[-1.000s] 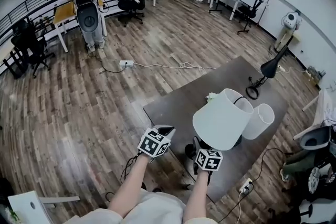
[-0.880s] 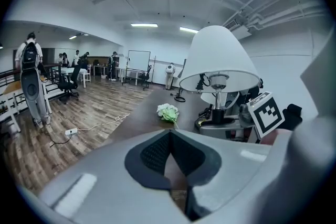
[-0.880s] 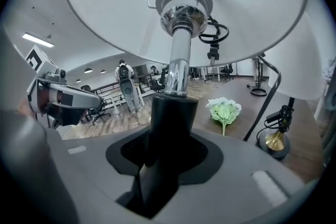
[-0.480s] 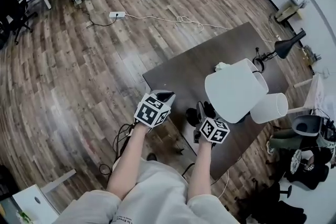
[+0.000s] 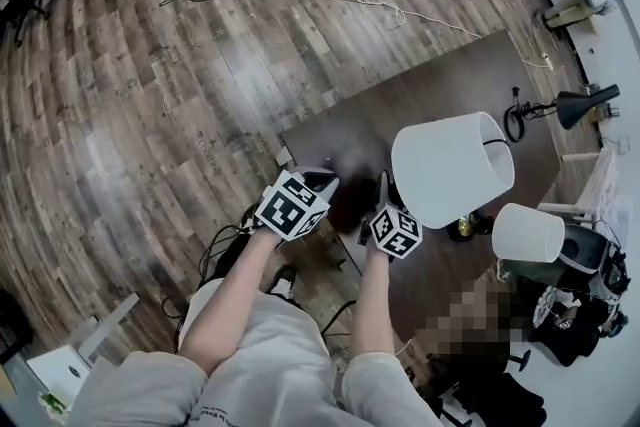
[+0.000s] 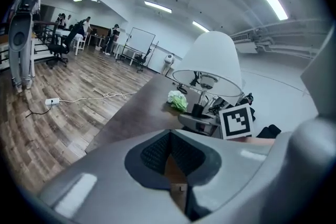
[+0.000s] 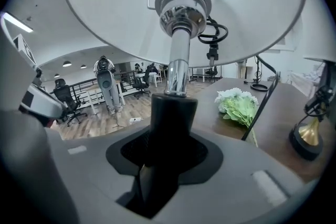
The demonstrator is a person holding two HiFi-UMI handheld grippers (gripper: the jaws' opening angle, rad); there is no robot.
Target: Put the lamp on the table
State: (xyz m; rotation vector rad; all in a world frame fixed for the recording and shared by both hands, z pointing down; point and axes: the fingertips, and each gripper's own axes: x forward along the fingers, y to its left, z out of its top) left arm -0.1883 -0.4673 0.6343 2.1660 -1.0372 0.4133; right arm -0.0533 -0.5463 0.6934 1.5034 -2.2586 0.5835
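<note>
The right gripper [image 7: 167, 162] is clamped on the black lower stem of the white-shaded table lamp [image 5: 450, 167], which hangs over the desk [image 5: 450, 85] at its near edge; whether its base touches is unclear. The left gripper [image 6: 173, 170] is pressed together on nothing, just beside it. A good placement would likely bring the stem upright, set the base flat well inside that edge, clear of the artificial flowers [image 7: 239, 105] and second lamp [image 5: 527, 232], then release.

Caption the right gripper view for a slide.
Right gripper clamped on the lamp below its white shade; green flowers on the table beyond.
</note>
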